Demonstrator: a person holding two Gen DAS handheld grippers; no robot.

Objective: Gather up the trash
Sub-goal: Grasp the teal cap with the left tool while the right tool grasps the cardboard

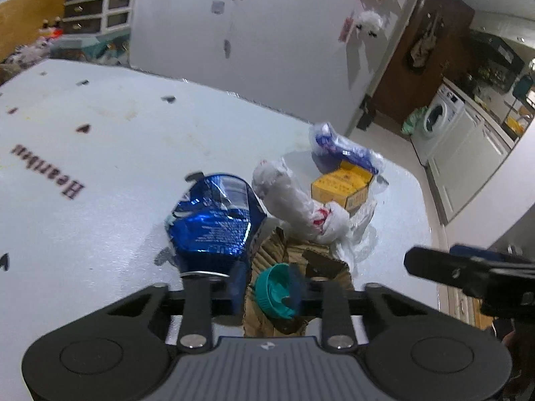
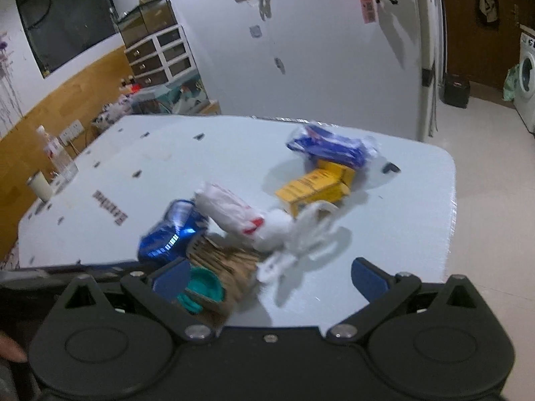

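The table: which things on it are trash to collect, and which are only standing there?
Trash: blue can; teal cap; cardboard; white bag; yellow box; blue wrapper.

Only standing there: clear bottle; white cup.

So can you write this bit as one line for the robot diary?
left fingers: closed on teal cap | right fingers: open, nothing held | on table: blue can, yellow box, white bag
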